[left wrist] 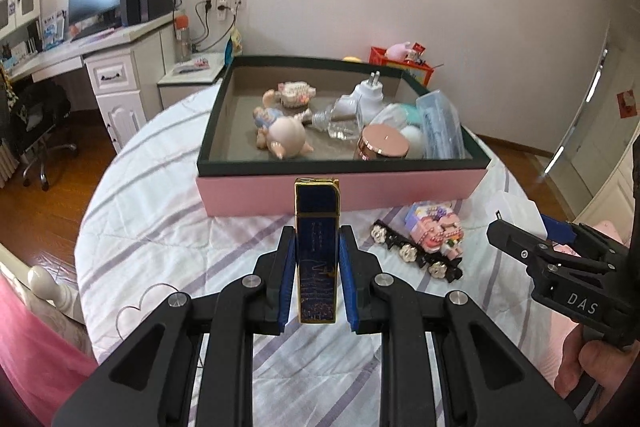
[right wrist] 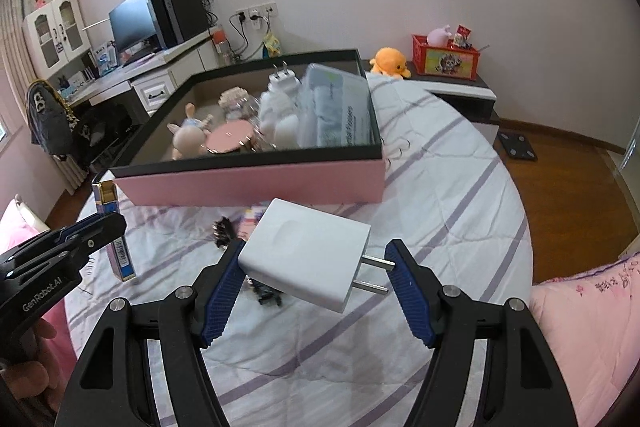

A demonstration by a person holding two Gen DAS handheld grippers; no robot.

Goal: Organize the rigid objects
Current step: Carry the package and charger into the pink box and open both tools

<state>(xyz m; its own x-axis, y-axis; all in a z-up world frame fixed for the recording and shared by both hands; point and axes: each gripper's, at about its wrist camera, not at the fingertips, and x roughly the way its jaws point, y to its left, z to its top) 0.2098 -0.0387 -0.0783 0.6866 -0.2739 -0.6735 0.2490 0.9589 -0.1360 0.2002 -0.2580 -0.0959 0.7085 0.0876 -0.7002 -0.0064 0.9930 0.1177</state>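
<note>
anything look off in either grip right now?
Yes. The white charger sits skewed in the right tongs: one pad on its corner, the other on a prong tip. The blue lighter is square in the left tongs.

The box (left wrist: 344, 193) is pink outside with a dark green rim and grey-brown lining. In front of it, the bedspread (left wrist: 168, 227) is white with lilac stripes. The lighter (left wrist: 317, 251) is dark blue with gold edging. The charger (right wrist: 306, 253) is plain white. Gripper pads (right wrist: 222, 289) are blue, ribbed.
</note>
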